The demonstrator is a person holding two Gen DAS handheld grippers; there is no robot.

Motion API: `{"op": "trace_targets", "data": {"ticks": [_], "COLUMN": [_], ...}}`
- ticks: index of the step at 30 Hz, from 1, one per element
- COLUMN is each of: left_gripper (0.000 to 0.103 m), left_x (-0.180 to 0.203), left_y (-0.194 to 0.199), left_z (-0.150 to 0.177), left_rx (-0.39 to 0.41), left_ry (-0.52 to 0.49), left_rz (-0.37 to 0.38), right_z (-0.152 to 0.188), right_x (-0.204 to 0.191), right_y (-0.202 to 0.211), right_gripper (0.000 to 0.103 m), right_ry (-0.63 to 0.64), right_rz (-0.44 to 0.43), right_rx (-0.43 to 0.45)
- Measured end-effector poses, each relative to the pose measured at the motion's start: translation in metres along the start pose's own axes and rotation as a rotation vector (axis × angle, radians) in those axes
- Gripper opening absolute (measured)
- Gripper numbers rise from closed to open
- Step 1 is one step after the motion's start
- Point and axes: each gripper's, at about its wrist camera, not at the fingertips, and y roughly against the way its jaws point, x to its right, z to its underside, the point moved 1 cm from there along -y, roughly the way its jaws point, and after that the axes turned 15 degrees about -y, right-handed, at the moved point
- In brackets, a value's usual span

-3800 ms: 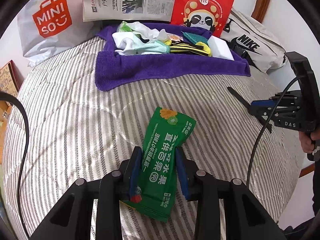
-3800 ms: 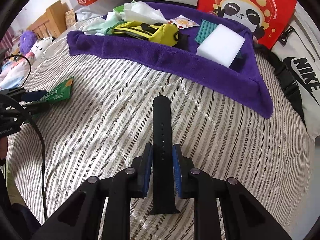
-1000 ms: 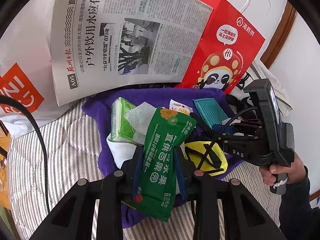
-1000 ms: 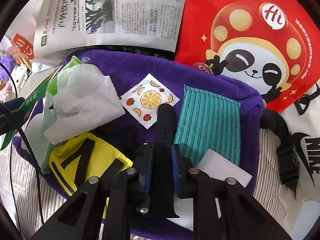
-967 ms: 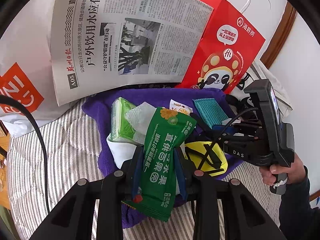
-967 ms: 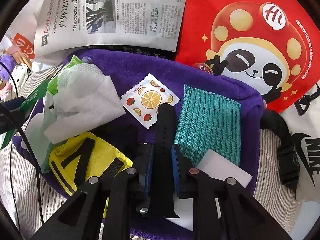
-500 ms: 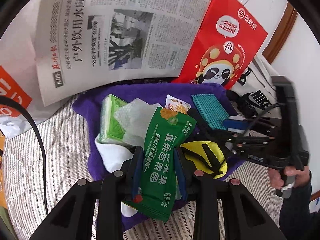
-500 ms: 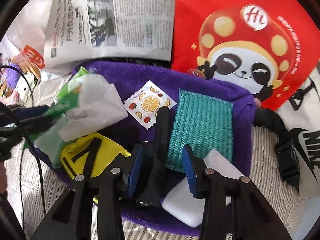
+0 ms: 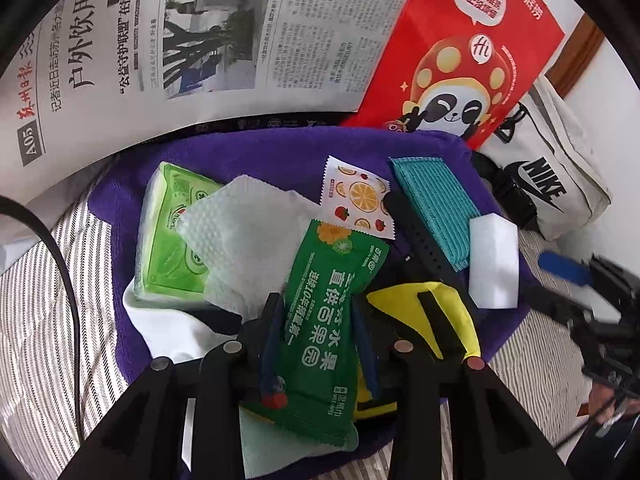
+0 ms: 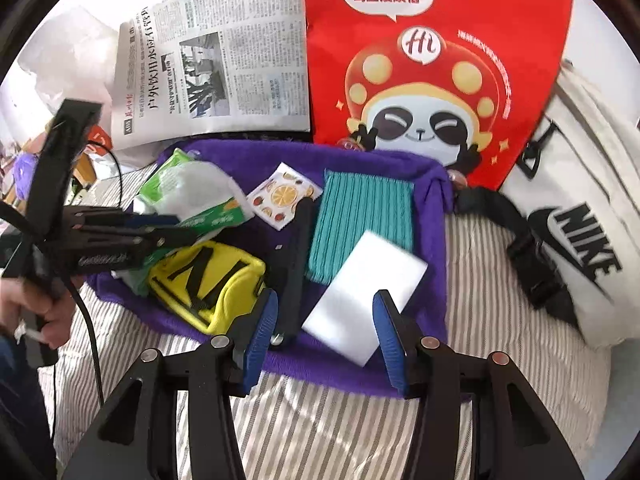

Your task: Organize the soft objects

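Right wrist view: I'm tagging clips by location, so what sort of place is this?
Probably a bedroom at home: the striped quilt looks like a bed's cover, a purple towel lies on it holding soft items, and shopping bags like the red panda bag lean behind.

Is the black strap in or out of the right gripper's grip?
Out. The black strap lies on the purple towel beside the teal cloth; the right gripper is opening, nothing between its pads.

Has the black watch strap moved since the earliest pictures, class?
Yes. The black watch strap has left the striped bedding and now lies on the purple towel, beside the teal cloth; the opening right gripper has released it.
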Motion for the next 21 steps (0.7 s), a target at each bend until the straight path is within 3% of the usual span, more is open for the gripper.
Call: {"op": "trace_targets", "data": {"ticks": [2,5,9,15,21], "left_gripper": [0.037,0.05,0.061,0.066,0.072], "left_x": [-0.001,-0.002,-0.004,0.0,0.012], "left_y": [-0.001,-0.003,0.003,0.024,0.056], "left_z": [0.0,0.001,0.003,0.003,0.018], "left_rx": [-0.007,-0.024,-0.018,-0.008,-0.026], "left_ry": [0.007,0.017,0.049,0.069,0.09], "left_rz": [0.003,-0.007,0.041,0.024,-0.058], "right_z": [0.007,0.016,0.024,0.033,0.041], "right_x": [0.001,0.002,0.002,0.003,0.003], "right_y": [0.0,0.005,0.013,0.024,0.042], "right_gripper": [0.049,0.049,0.049,0.059,0.068], "right_ry": [-0.012,-0.026,-0.049,-0.083,-0.121], "right_rz": [-0.004,-0.02,-0.046,-0.058,-0.002], "right_rx": [-0.004,-0.005,0.001,-0.001,0.008]}}
